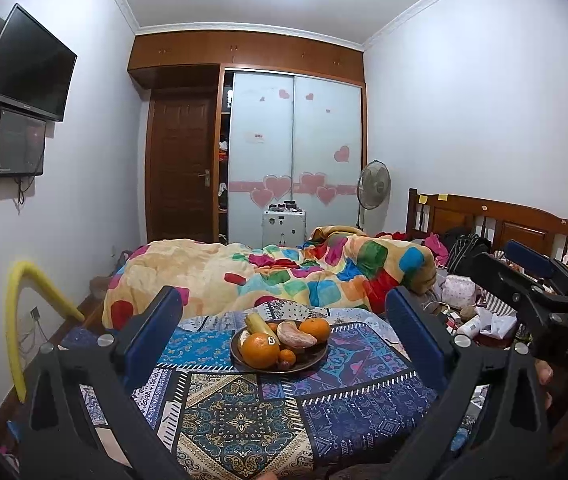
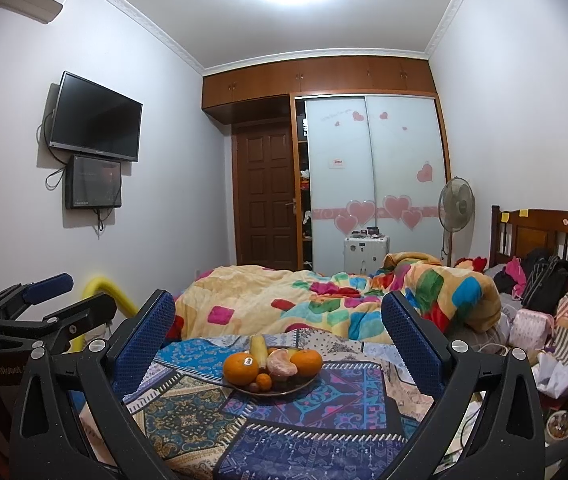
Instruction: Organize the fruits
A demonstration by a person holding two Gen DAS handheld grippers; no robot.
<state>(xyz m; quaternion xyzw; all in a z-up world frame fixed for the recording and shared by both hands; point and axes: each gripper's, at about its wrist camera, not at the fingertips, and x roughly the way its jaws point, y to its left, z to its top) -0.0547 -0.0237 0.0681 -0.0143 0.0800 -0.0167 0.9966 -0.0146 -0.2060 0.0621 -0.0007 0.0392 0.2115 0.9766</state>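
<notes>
A dark round plate [image 1: 315, 360] [image 2: 303, 385] sits on a patterned cloth and holds the fruit: a large stickered orange [image 1: 260, 349] [image 2: 240, 367], a second orange [image 1: 315, 329] [image 2: 307, 362], a peeled citrus [image 1: 295, 335] [image 2: 280, 365], a small mandarin [image 1: 286, 357] [image 2: 264, 381] and a banana [image 1: 256, 323] [image 2: 258, 349]. My left gripper [image 1: 285, 308] is open and empty, held back from the plate. My right gripper [image 2: 278, 312] is open and empty, also short of the plate. Each gripper shows at the edge of the other's view.
The patterned cloth [image 1: 244, 412] covers the surface the plate stands on. A bed with a colourful quilt [image 1: 284, 272] lies behind. Bags and clutter [image 2: 539, 320] pile at the right by the headboard. A yellow curved tube [image 1: 24, 304] stands at the left.
</notes>
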